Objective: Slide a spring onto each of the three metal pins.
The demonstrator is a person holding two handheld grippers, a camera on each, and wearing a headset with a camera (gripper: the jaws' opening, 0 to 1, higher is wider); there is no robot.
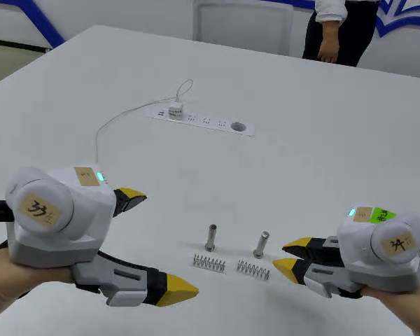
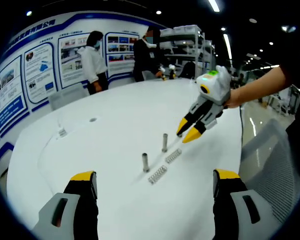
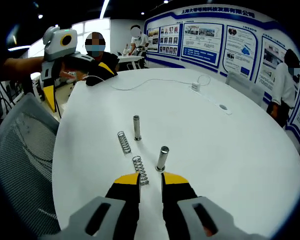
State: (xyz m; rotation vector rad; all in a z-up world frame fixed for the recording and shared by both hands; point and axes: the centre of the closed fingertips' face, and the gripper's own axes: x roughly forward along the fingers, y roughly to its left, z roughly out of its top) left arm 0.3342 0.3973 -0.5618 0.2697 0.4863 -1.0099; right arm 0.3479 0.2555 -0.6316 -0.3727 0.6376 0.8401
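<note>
The left tongs (image 1: pixel 154 245) are spread wide and hold nothing, hovering over the worktop (image 1: pixel 322 140) to the left of the parts. The right tongs (image 1: pixel 288 255) stand only a little apart, also with nothing between them. Their yellow tips are low and just beside the nearer spring (image 1: pixel 253 270) and the nearer pin (image 1: pixel 261 243). In the right gripper view that spring lies just ahead of one tip and the pin rises just beyond the gap.

I count two pins here: the nearer pin and the farther pin (image 1: pixel 211 236), both upright on the worktop and near each other. The nearer spring lies flat just in front of its pin's foot, and the farther spring (image 1: pixel 208 263) lies the same way in front of the other. Neither pin carries a spring.

The task looks to be at its very start, and the step in hand seems to be the reach for the nearer spring. The next move calls for the right tongs to straddle that spring and close across the coils gently, so they are not crushed. The spring then has to be lifted, turned on end so its bore lines up with the pin's top, and lowered over it. The pins appear to stand free, so a sideways nudge could topple one. The wide left tongs could steady the pin's base.
</note>
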